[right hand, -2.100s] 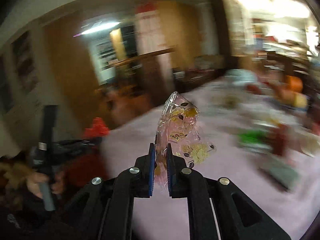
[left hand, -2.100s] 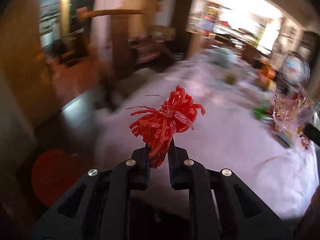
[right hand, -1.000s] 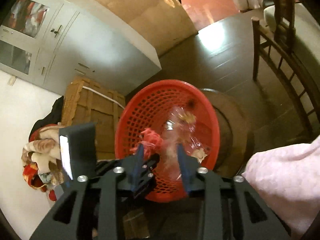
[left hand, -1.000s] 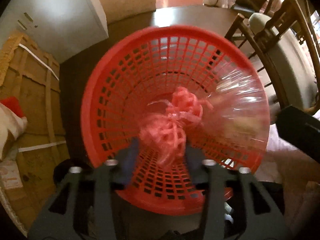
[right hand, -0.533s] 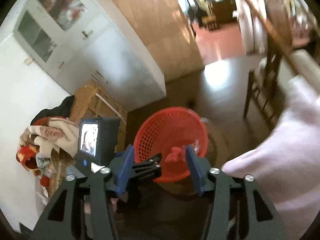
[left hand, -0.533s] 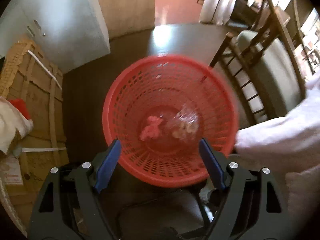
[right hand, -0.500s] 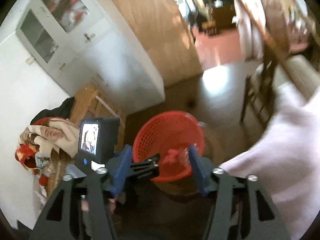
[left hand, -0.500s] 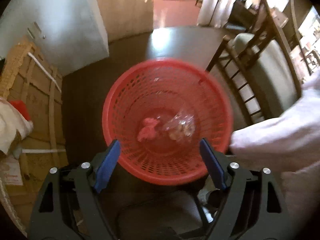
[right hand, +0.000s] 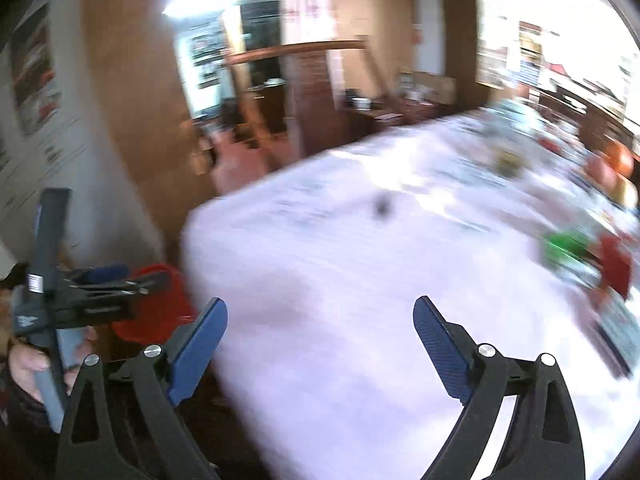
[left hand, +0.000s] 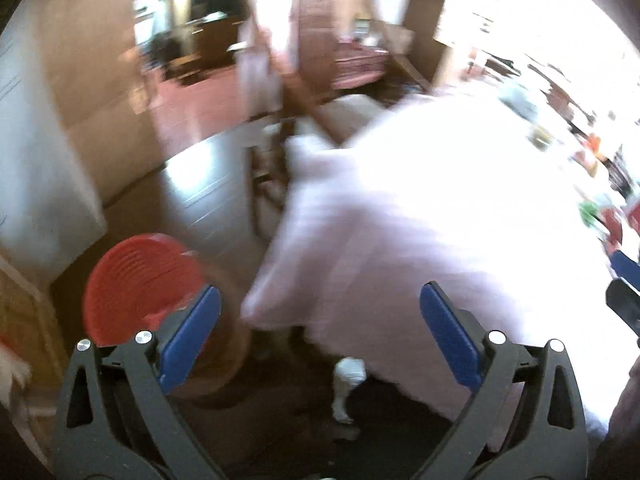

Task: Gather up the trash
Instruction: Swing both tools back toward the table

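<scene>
My left tongs and right tongs are both opening wide, nothing between the jaws. I judge I'm between pickups, the bin low at my left; next, aim for the blurred trash far across the tabletop.

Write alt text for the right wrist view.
The right gripper, its blue-padded jaws opening and empty, points at a blurred table under a pale cloth. At left, a hand holds the left gripper before a red basket.
</scene>
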`<state>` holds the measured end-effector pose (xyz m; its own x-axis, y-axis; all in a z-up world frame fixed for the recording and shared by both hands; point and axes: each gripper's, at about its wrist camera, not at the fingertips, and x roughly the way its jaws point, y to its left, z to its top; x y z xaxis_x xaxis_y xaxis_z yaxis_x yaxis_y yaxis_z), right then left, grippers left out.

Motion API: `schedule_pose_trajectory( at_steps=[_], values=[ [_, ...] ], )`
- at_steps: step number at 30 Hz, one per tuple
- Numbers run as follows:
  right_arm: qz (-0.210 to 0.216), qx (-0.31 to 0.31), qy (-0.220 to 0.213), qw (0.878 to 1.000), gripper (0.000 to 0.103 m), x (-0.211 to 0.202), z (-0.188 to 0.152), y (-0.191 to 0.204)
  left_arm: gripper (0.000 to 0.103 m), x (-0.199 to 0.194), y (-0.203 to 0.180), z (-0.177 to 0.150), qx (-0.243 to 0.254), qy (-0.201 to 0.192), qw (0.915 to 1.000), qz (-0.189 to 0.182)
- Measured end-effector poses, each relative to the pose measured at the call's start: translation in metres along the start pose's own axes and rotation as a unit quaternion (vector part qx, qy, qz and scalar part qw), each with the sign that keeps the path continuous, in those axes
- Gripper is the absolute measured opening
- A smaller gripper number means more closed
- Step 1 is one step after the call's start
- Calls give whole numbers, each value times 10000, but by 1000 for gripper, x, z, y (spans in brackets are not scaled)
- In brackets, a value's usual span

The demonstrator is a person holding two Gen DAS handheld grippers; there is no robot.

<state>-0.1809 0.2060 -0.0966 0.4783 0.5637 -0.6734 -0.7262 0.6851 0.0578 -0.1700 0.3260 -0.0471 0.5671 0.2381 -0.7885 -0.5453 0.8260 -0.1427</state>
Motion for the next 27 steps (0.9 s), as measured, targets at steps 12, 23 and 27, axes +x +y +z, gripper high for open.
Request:
schedule_pose_trajectory(
  at_steps=[12,23,27],
  values=[
    [-1302,1303,-184,9827,93,-72,-57,-170,96,20,-170,1,1466,87,9865,-723],
    [-2025,1562,-132,9667,96,-86,-56,-251,96,10,-255,14,2069,-160,9689,-1348],
    [-2108,1651,78,9634,96,-80,-63,-267,96,6,-278,16,2173,-226,9625,-1611]
  ],
)
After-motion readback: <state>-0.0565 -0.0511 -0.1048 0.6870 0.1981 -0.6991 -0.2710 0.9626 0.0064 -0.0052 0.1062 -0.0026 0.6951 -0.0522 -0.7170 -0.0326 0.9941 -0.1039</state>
